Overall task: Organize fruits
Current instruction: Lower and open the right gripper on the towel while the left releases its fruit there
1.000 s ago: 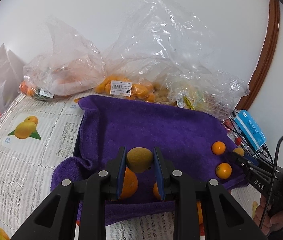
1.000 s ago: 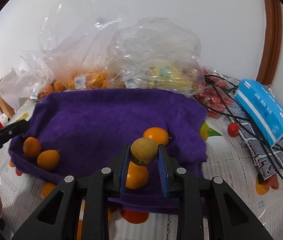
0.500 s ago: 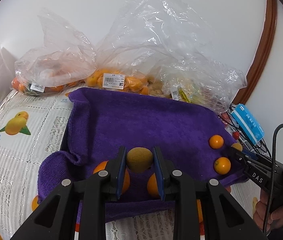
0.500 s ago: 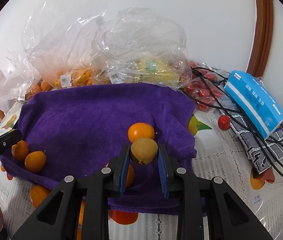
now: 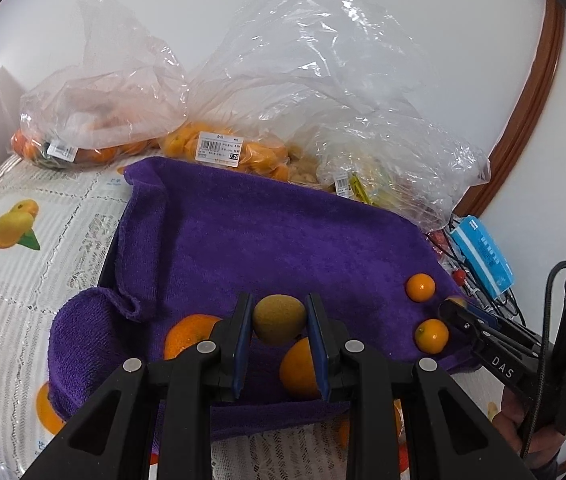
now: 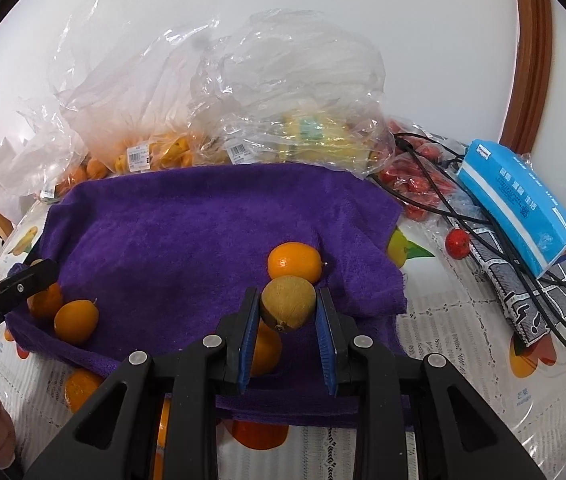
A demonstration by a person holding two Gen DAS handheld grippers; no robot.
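My left gripper (image 5: 279,320) is shut on a brown kiwi (image 5: 279,319) and holds it over the near edge of the purple towel (image 5: 267,240). Two oranges (image 5: 187,338) lie on the towel just below it, and two small oranges (image 5: 421,287) lie at the towel's right side. My right gripper (image 6: 287,309) is shut on a second kiwi (image 6: 287,308) above the towel's (image 6: 203,232) near right part. An orange (image 6: 294,262) lies just beyond it, another under its fingers, and two small ones (image 6: 75,320) at the left.
Clear plastic bags of oranges (image 5: 227,152) and other fruit (image 6: 303,136) stand behind the towel by the wall. A blue box (image 6: 519,204), black cables and red tomatoes (image 6: 457,242) lie to the right. Each gripper shows at the edge of the other's view.
Both grippers have drawn back toward the towel's near edge with their kiwis still held. The oranges under the left fingers show further apart.
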